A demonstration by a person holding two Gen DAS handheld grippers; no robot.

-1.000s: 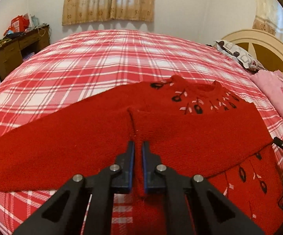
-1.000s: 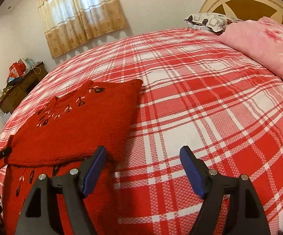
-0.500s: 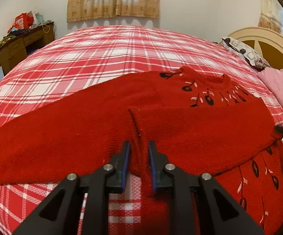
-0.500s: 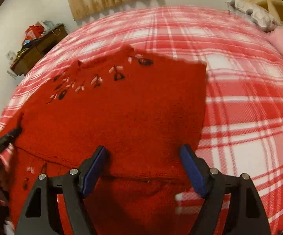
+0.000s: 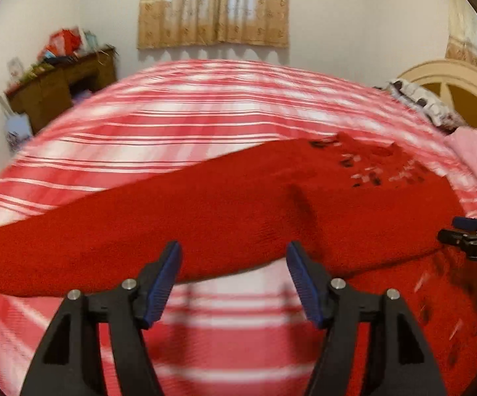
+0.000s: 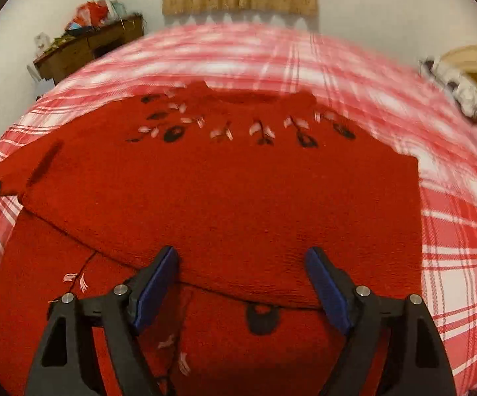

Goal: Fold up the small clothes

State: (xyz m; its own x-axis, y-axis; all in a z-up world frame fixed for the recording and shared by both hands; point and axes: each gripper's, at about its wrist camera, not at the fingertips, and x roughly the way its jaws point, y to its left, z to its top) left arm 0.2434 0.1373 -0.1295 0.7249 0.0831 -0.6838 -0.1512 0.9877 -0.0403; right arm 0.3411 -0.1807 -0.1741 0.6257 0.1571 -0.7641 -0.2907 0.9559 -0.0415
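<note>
Left tongs (image 5: 233, 274), jaws just opened and empty, and right tongs (image 6: 242, 279), spread wide and seemingly holding nothing, hover over the red sweater (image 6: 225, 191) lying partly folded on the plaid bed (image 5: 205, 122).

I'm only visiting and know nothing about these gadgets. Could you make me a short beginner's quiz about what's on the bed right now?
1. True or false: the left gripper is clamped on the sweater.
2. Which sleeve lies stretched out over the bedspread: A, the one toward the desk; B, the one toward the pillow?
3. Fill in: the right gripper hovers with jaws ____.

Key:
1. False; its jaws have just been opening, with nothing between them.
2. A; the other is folded across the body.
3. Open.
</note>
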